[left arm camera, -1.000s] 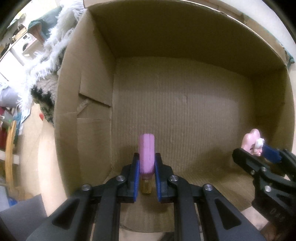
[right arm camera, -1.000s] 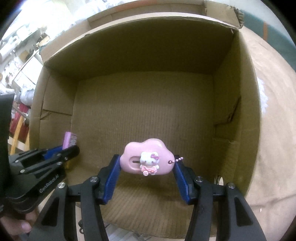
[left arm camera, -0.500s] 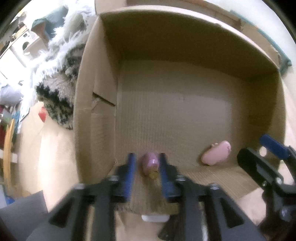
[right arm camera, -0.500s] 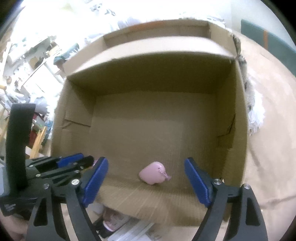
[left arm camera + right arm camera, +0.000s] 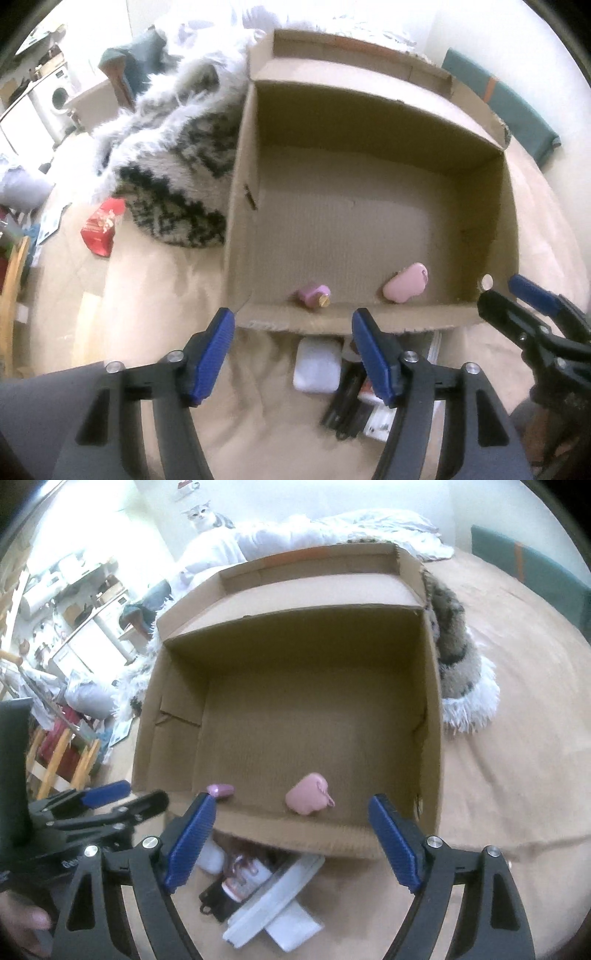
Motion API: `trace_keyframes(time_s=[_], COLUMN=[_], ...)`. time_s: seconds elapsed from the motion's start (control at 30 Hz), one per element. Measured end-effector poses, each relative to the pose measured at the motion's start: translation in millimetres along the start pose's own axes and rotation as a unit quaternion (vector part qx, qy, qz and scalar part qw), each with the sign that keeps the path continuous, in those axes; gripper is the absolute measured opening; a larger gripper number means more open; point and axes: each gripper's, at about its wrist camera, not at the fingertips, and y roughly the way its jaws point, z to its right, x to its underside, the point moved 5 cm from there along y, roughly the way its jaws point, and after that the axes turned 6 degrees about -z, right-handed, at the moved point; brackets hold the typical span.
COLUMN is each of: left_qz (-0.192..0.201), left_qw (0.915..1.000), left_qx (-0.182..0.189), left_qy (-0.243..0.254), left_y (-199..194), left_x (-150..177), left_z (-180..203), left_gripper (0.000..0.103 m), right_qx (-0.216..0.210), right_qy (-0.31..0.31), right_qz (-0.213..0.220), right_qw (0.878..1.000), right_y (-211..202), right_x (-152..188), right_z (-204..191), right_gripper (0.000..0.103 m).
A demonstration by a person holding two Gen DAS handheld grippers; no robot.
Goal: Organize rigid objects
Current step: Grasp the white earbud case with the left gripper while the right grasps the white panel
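Both the left gripper (image 5: 291, 354) and right gripper (image 5: 291, 843) now gape empty, pulled back; purple bottle (image 5: 314, 294) and pink cloud-shaped charm (image 5: 309, 799) lie released in the brown cardboard box (image 5: 295, 836)

An open cardboard box (image 5: 373, 206) stands upright on the tan cover, its flaps folded out. Two small things lie on its floor against the near wall, a little apart. On the left is a purple bottle (image 5: 313, 294) on its side, its gold cap pointing right and near. On the right is a pink cloud-shaped charm (image 5: 405, 283), lying flat with a short bead chain (image 5: 328, 798) trailing from its right end.
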Motion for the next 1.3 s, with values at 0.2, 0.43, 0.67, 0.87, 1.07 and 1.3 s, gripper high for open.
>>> trace_keyframes(time_s=[0.2,0.43,0.67,0.87,1.07,1.3], left_qz=[0.011,0.014,0.005,-0.046,-0.094,-0.159], left_qw=[0.9999,0.9994,0.9976,0.9944,0.9931,0.986], left_qx=[0.004,-0.001,0.003,0.019,0.044,0.051], left_qy=[-0.009,-0.032,-0.069,-0.093,-0.054,0.01], left_y=[-19.6,-31.7,-30.4,0.1,29.8,80.2], left_x=[24.0,41.7,53.8,58.0,49.3,42.0], left_z=[-3.9,-24.6,-55.7,-65.2,-31.2,17.8], left_gripper=[0.063,0.063,0.063,0.063,0.063,0.061], right_qx=[-0.002,-0.018,-0.028,-0.041,-0.051,-0.046], right_qy=[0.013,0.047,0.097,0.128,0.153,0.16], right_qz=[-0.006,-0.012,-0.015,-0.049,-0.075,-0.097], right_qw=[1.0,0.999,0.995,0.99,0.984,0.981], right_y=[-13.4,-29.6,-31.3,-12.6,4.0,21.4], right_x=[21.9,49.1,56.0,61.9,67.5,66.3], right_z=[2.0,6.1,17.0,22.5,27.7,28.2], right_gripper=[0.09,0.09,0.09,0.09,0.09,0.09])
